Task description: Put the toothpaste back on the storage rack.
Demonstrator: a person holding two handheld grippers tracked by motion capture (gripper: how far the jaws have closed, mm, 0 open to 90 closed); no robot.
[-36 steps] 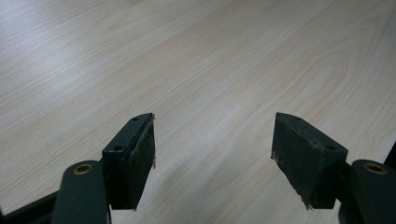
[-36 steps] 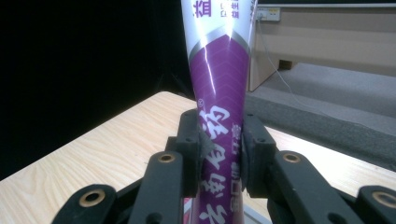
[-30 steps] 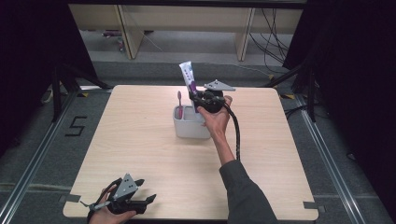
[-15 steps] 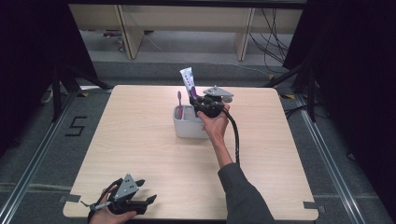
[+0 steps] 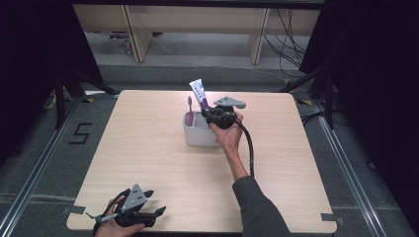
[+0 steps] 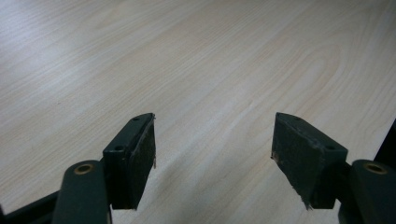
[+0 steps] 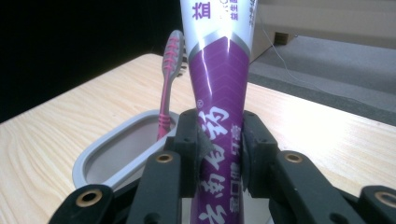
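A purple-and-white toothpaste tube (image 5: 200,94) (image 7: 219,88) stands upright over the right end of a grey oval holder (image 5: 193,134) (image 7: 112,149), with my right gripper (image 5: 211,112) (image 7: 218,149) shut on its lower part. A pink toothbrush (image 5: 189,109) (image 7: 169,84) stands bristles-up at the holder's left end. At the table's front left corner rests my left gripper (image 5: 155,213) (image 6: 212,154), open, with bare wood between its jaws.
The light wooden table (image 5: 148,148) has free room on all sides of the holder. A black cable (image 5: 249,150) trails from the right gripper along the forearm. Dark floor, shelving legs and cables lie beyond the far edge.
The right gripper has carried the toothpaste tube slightly left and down, over the holder. The left gripper has stayed put.
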